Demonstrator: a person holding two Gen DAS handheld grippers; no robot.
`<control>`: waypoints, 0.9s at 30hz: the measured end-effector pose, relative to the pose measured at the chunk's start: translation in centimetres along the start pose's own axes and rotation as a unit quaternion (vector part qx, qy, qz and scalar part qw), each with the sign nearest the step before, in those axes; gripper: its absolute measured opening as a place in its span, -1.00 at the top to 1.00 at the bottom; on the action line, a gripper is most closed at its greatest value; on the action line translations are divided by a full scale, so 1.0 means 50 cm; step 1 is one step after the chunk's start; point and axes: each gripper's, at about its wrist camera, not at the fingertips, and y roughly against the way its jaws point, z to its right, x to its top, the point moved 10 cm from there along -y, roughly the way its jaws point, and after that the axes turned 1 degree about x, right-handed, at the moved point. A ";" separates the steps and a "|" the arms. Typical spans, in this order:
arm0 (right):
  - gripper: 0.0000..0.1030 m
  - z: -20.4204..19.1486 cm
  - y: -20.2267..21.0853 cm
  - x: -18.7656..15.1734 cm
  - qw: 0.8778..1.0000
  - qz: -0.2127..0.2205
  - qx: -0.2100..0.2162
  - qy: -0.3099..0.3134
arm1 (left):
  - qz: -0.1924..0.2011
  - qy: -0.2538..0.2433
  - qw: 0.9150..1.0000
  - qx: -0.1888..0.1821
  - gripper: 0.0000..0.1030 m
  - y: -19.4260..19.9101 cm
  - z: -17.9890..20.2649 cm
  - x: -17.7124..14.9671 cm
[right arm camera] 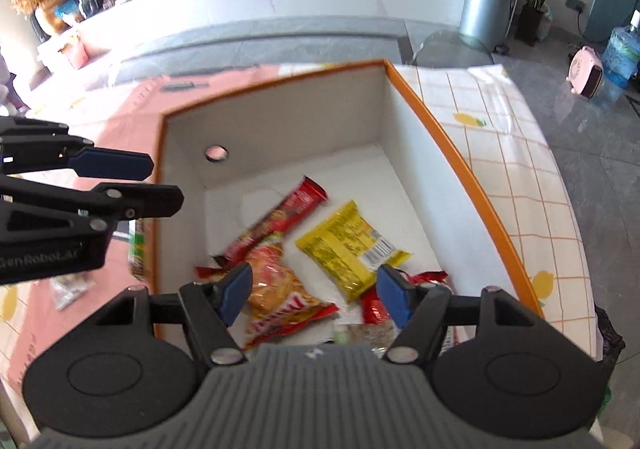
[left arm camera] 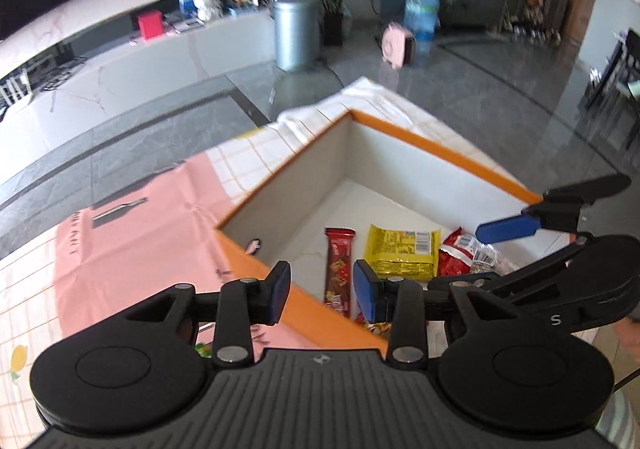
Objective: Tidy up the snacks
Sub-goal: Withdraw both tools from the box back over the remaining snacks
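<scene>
Setting: a tabletop (right arm camera: 516,153) under a white checked cloth with a pink sheet (left arm camera: 132,233) carried an open orange-rimmed cardboard box with pale inner walls (right arm camera: 280,117).
Snacks in the box: a long dark-red wrapped biscuit bar (left arm camera: 339,269), a flat yellow foil packet (left arm camera: 402,251), a crinkled red bag (left arm camera: 454,255) and, in the right wrist view, an orange-and-red noodle-style pouch (right arm camera: 280,289) lay loose on the box floor, partly overlapping.
Snacks outside: a green-ended packet (right arm camera: 138,249) and a small clear bag (right arm camera: 72,289) lay on the tabletop just beside the box's left wall.
Left claw (left arm camera: 322,291): partly open, nothing between its blue pads, hovering over the box's near corner.
Right claw (right arm camera: 314,291): wider open, empty, poised above the pile inside.
Handling, judged: the packets looked light, soft and crinkly; the foil was probably slippery, and the contents likely to crush.
Where to grip, judged: a sealed end seam or a flat edge would suit best, with a gentle pinch; the bar could be taken across its middle.
Remaining: the two items outside seemingly awaited boxing.
</scene>
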 end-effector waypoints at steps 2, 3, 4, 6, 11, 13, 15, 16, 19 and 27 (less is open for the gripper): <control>-0.29 -0.037 0.034 -0.001 1.000 0.026 0.014 -0.007 | 0.016 0.019 1.000 0.007 0.14 0.042 -0.026 -0.013; -0.29 -0.059 0.048 -0.002 0.999 0.039 0.021 -0.008 | 0.024 0.031 0.999 0.009 0.09 0.062 -0.044 -0.022; -0.29 -0.080 0.062 -0.005 0.998 0.054 0.026 -0.006 | 0.031 0.045 0.998 0.012 0.06 0.081 -0.062 -0.035; -0.29 -0.132 0.085 -0.013 0.996 0.082 0.040 0.003 | 0.039 0.073 0.996 0.019 0.06 0.107 -0.100 -0.067; -0.29 -0.254 0.100 -0.046 0.990 0.119 0.059 0.040 | 0.043 0.142 0.987 0.058 0.06 0.152 -0.204 -0.162; -0.29 -0.294 0.093 -0.064 0.989 0.122 0.069 0.047 | 0.037 0.178 0.981 0.065 0.06 0.164 -0.244 -0.213; -0.29 -0.327 0.073 -0.087 0.989 0.124 0.066 0.054 | 0.031 0.216 0.973 0.073 0.06 0.169 -0.278 -0.266; -0.29 -0.339 0.060 -0.097 0.989 0.122 0.061 0.057 | 0.028 0.234 0.969 0.077 0.04 0.173 -0.293 -0.294; -0.29 -0.371 -0.003 -0.126 0.991 0.102 0.046 0.075 | 0.017 0.284 0.956 0.077 -0.04 0.174 -0.323 -0.366; -0.24 -0.391 -0.122 -0.123 0.993 0.074 0.009 0.094 | 0.038 0.320 0.945 0.055 -0.07 0.142 -0.316 -0.397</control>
